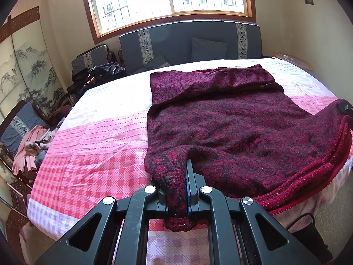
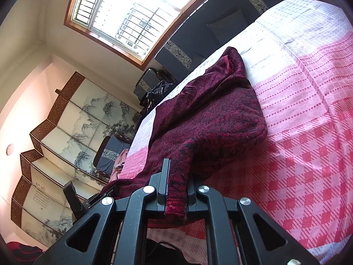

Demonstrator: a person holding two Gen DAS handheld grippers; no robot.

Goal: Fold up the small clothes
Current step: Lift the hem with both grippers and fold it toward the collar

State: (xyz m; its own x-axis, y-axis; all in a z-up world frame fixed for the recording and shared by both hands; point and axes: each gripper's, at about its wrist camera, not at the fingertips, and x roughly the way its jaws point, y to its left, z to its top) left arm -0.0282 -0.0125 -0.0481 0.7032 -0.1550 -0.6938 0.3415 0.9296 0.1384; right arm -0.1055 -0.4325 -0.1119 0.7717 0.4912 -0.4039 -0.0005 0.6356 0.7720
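Note:
A dark red patterned knit sweater [image 1: 231, 119] lies spread on a bed with a pink and white checked cover [image 1: 94, 141]. My left gripper [image 1: 176, 176] is shut on the sweater's near left corner, and the cloth hangs down between the fingers. My right gripper [image 2: 176, 176] is shut on the sweater's ribbed hem [image 2: 176, 205] at the near right corner and lifts it a little off the bed cover [image 2: 308, 154]. The sweater [image 2: 209, 114] also shows in the right wrist view. The right gripper also shows at the right edge of the left wrist view [image 1: 345, 108].
A grey sofa [image 1: 189, 44] with cushions stands behind the bed under the window. A chair with pink clothes [image 1: 33, 148] is at the left. A painted folding screen [image 2: 72, 137] stands along the left wall. Dark clothes [image 1: 99, 72] lie on another chair.

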